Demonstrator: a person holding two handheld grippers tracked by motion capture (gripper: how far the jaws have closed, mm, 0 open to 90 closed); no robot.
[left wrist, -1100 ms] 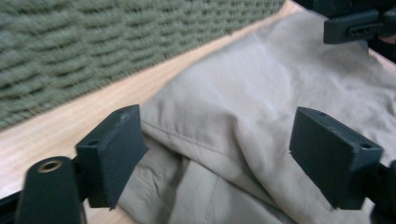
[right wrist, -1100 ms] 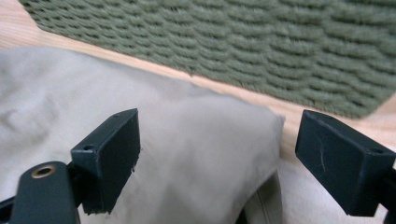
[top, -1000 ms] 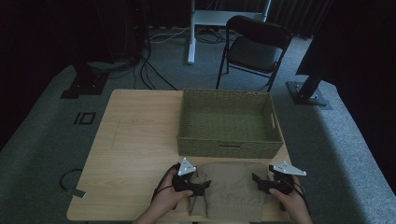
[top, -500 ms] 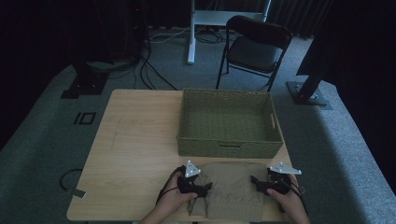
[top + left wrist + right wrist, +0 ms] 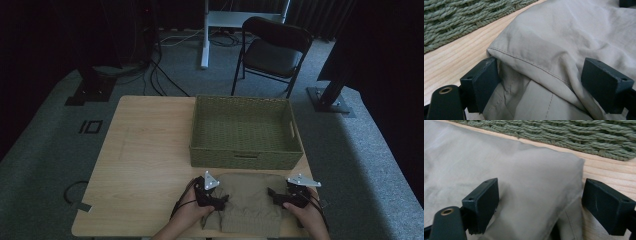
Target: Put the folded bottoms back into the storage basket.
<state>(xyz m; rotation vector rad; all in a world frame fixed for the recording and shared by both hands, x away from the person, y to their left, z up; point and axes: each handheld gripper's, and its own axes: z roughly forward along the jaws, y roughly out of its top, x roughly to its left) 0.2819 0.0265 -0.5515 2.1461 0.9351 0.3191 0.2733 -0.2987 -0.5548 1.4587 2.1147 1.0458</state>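
Left gripper (image 5: pixel 218 201): black body, grey three-cornered plate on top, black cable trailing off toward the table edge. Right gripper (image 5: pixel 273 192): same build, same plate. Jaws are dark blocky pads (image 5: pixel 482 81) with a small screw hole in each corner face; a brass-ringed hole sits on the black arm below. Forearms bare.

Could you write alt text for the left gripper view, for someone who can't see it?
Two black gripper fingers stand open around a folded edge of beige cloth, with a stitched seam running between them. The cloth lies on a light wooden table, and a green woven basket sits at the top left.
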